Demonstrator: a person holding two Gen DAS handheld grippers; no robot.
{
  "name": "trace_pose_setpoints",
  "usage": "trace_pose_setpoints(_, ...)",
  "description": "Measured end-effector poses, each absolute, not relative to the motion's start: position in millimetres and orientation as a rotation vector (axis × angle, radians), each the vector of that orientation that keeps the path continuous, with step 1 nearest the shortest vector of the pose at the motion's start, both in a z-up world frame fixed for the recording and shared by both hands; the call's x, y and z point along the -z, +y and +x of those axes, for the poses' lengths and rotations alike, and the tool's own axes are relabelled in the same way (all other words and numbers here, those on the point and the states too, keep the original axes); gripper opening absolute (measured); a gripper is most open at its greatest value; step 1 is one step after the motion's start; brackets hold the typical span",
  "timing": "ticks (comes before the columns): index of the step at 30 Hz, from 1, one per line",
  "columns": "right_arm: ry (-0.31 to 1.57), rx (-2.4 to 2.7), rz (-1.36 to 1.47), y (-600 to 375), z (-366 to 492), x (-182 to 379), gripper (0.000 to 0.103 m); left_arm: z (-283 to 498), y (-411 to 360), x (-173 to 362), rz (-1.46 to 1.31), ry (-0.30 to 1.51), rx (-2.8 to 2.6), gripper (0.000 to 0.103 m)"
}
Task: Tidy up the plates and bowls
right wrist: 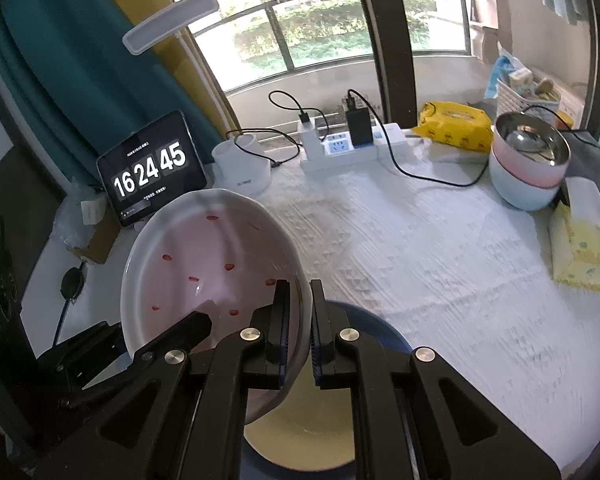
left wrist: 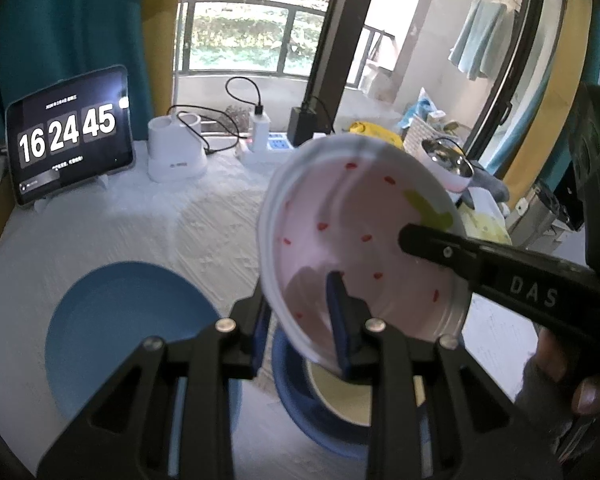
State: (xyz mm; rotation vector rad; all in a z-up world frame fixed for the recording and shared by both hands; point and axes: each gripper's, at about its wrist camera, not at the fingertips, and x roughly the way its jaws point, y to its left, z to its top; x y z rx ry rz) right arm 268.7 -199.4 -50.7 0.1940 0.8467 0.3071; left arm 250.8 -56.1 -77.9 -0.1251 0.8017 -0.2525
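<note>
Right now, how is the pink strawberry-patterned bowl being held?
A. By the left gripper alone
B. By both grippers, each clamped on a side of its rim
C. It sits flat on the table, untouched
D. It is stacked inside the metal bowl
B: the left gripper pinches the near rim of the pink bowl, and the right gripper is clamped on the opposite rim, holding it tilted above the blue plate.
</note>
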Motion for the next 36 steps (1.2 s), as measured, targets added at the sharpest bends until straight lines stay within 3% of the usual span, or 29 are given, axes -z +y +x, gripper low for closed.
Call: trace_pose_setpoints(36, 0.936, -0.262, 0.258, -235, 236, 107, 0.010, 222, -101, 125, -0.008, 0.918, 0.262, 0.028)
